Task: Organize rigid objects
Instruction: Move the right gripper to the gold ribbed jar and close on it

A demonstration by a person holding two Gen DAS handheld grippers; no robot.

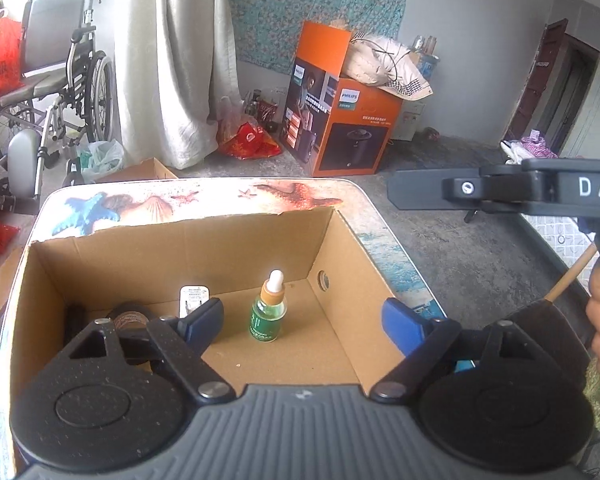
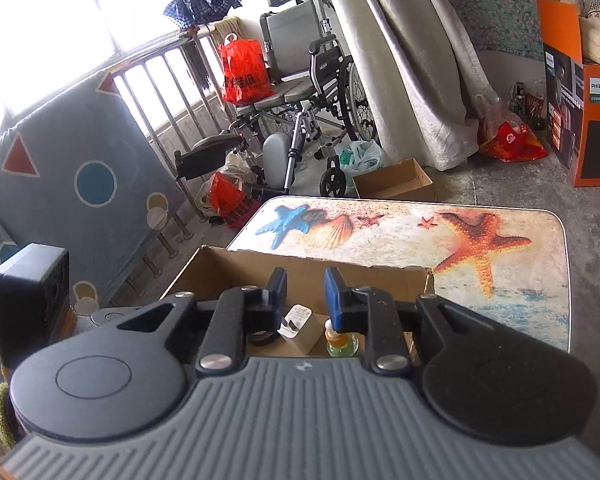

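- The green dropper bottle stands upright on the floor of the cardboard box, with a white charger just to its left.
- My left fingers are spread wide, holding nothing, bottle well clear of them.
- My right fingers sit narrowly apart above the box, also empty.
- The box is on the starfish-print tabletop.

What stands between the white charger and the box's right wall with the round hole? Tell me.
In the left wrist view, only the green dropper bottle stands upright between the white charger and the cardboard box's holed wall; the rest is bare cardboard floor.
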